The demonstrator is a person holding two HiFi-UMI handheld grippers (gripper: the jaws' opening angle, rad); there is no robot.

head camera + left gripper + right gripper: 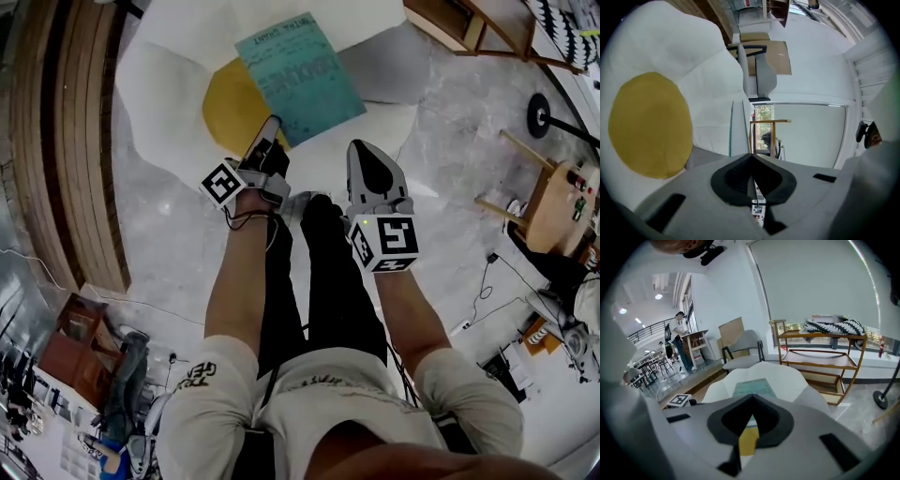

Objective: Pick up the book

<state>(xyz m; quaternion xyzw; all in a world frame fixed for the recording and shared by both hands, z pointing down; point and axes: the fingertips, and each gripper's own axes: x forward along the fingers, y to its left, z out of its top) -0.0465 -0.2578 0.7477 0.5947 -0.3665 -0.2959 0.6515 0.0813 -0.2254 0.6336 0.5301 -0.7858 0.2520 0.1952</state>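
Observation:
A thin teal book (300, 75) sits over a white fried-egg cushion (169, 84) with a yellow yolk (230, 103) on the grey floor. My left gripper (273, 122) is shut on the book's near left edge. In the left gripper view the book (739, 129) runs edge-on away from the closed left gripper (751, 155), beside the yolk (649, 124). My right gripper (359, 145) hangs just right of the book's near corner, shut with nothing in it. The right gripper view shows the book (752, 389) above the right gripper (751, 398).
A curved wooden platform (66, 141) runs along the left. A wooden shelf rack (459, 23) stands at the top right, a wooden stool (553, 202) and a black lamp base (539, 114) to the right. Cables cross the floor at the lower right. The person's legs are below the grippers.

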